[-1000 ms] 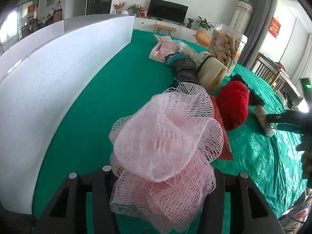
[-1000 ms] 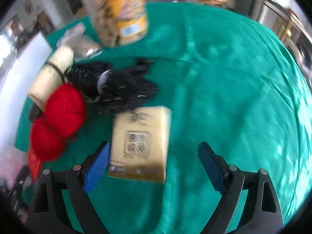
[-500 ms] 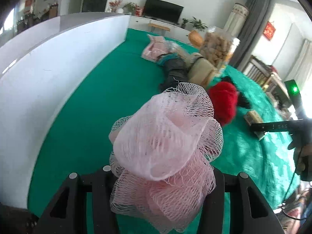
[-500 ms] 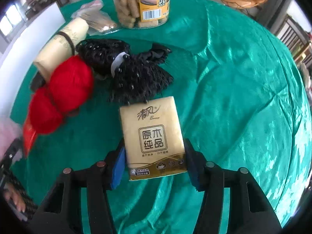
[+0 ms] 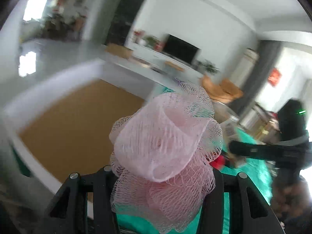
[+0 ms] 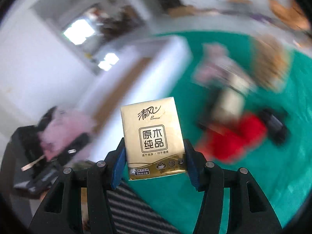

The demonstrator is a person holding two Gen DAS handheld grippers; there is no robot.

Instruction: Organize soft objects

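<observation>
Now my left claw (image 5: 163, 177) is clamped on the pink mesh puff (image 5: 165, 148), which bulges up and out over both fingers and hides most of what lies ahead. Beyond the puff, in the left wrist view, sits a white-walled box (image 5: 58, 89) with a brown floor, blurred. Off to the right of that view my other claw shows as a dark bar reaching in over the green cloth (image 5: 259, 173), with a bit of red just under it.

My right claw (image 6: 154, 161) is clamped on the tissue pack (image 6: 153, 136), a gold packet with dark print, standing upright between the blue pads (image 6: 118, 165) and held by its lower edges, clear of the tabletop. Behind it the cloth covers the tabletop, and everything on it is smeared: a red yarn ball (image 6: 234, 138) to the right, something black (image 6: 275, 128) just beyond that, a cream roll (image 6: 228, 101) above it, and a tan jar (image 6: 271, 64) further back. At the left edge of the right wrist view I can make out my left claw with the puff in it, next to the white wall of the box.
</observation>
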